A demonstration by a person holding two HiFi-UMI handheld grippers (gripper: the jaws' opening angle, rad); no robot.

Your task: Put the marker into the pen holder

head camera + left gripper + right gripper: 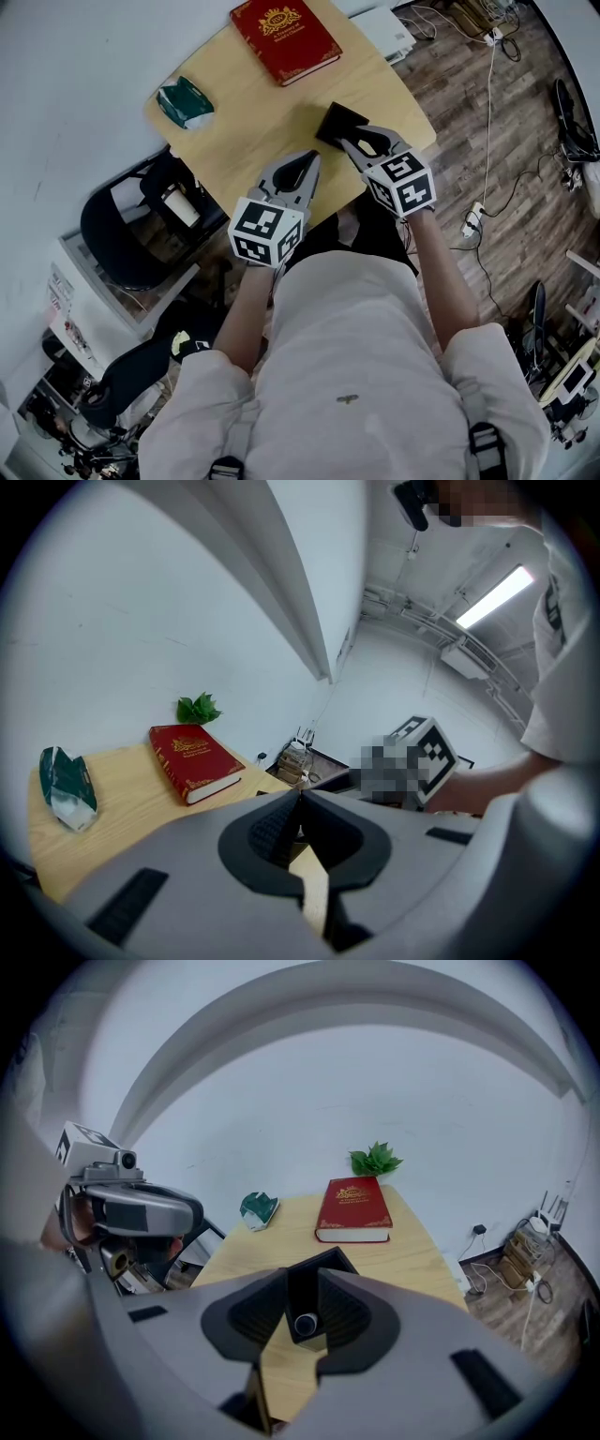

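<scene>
Pale wood surface [253, 127], right tool [352, 141] gripping the marker [305, 1324] at the black pen holder [336, 120], left tool [313, 157] empty.
Head view: the pen holder stands near the surface's 4 o'clock edge, with the right tool's tips just at its 5 o'clock side and the left tool at the right one's 8 o'clock; a red book [284, 37] lies at 12 o'clock, a green packet [186, 103] at 10. Left gripper view: the jaws are pressed together at the tips, nothing between them. Right gripper view: the jaws are narrow, clamped on the marker, its round end facing the camera. The open pen holder sits directly beyond at 12 o'clock; whether the marker's far end is inside it cannot be told.
</scene>
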